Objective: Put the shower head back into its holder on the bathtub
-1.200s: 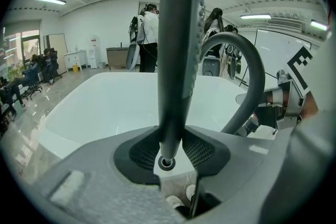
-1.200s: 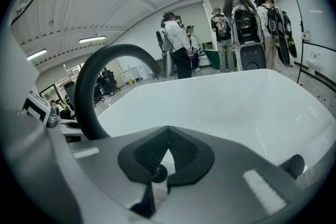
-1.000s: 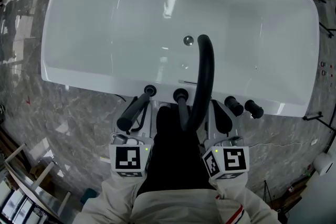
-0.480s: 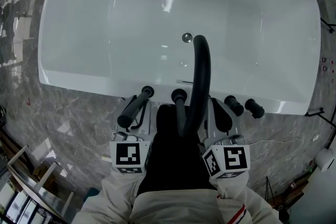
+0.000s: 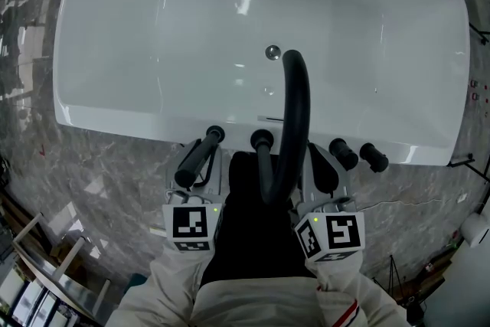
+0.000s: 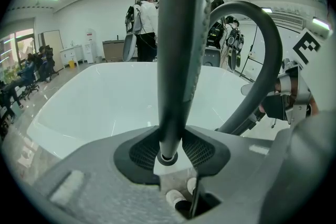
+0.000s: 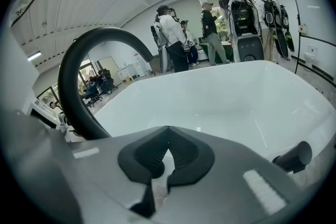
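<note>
Grey marbled floor (image 5: 84, 180) is seen around a white bathtub (image 5: 115, 115), over whose near rim a black curved spout (image 5: 297, 111) is arched. At that rim the black shower head (image 6: 178, 50) is held roughly upright by the left tongs (image 6: 168, 150). Its slim lower end is clamped between the two pads, which are spread well apart by it, and its broad end is raised above them. Whether the lower end is seated in a holder cannot be told. The right tongs (image 7: 167, 136) are pressed together at the tips just beside the spout, with nothing gripped or touched. Two black tap handles (image 5: 342, 153) are set further right on the rim.
</note>
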The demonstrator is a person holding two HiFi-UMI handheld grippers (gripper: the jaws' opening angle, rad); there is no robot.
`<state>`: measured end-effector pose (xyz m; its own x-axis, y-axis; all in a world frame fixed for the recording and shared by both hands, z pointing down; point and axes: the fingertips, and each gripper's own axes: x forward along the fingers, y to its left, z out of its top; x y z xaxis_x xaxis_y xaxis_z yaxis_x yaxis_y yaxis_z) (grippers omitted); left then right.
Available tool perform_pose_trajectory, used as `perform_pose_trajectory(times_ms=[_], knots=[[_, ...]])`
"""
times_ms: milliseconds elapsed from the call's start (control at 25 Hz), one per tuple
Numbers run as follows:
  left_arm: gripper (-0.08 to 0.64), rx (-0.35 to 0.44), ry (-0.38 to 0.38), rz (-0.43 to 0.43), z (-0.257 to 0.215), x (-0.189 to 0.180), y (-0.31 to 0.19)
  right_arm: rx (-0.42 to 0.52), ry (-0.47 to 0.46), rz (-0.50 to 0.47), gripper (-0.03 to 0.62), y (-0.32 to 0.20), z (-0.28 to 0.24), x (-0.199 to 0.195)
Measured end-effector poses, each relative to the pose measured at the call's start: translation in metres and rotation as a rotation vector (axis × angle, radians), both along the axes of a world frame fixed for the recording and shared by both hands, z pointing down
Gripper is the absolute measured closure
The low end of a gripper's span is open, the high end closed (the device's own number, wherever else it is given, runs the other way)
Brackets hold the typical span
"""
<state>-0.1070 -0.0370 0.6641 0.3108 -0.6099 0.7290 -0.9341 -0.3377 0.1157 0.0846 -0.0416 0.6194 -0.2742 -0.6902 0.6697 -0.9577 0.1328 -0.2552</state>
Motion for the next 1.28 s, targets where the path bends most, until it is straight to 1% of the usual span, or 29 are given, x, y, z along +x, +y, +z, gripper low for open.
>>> perform_pose_trajectory(times_ms=[240,720,1280], knots=[[0.422,-0.008,-0.008,0.014,0.009,0.002,0.003,-0.009,0.002,0.001,0.586,0.002,0.004,-0.001],[0.422,-0.034,-0.009,0.015,0.023,0.0,0.006,-0.03,0.01,0.003,0.586,0.005,0.009,-0.003],[0.422,-0.026,-0.027,0.038,0.032,0.002,0.007,-0.049,-0.006,0.021,0.586,0.009,0.016,-0.003]])
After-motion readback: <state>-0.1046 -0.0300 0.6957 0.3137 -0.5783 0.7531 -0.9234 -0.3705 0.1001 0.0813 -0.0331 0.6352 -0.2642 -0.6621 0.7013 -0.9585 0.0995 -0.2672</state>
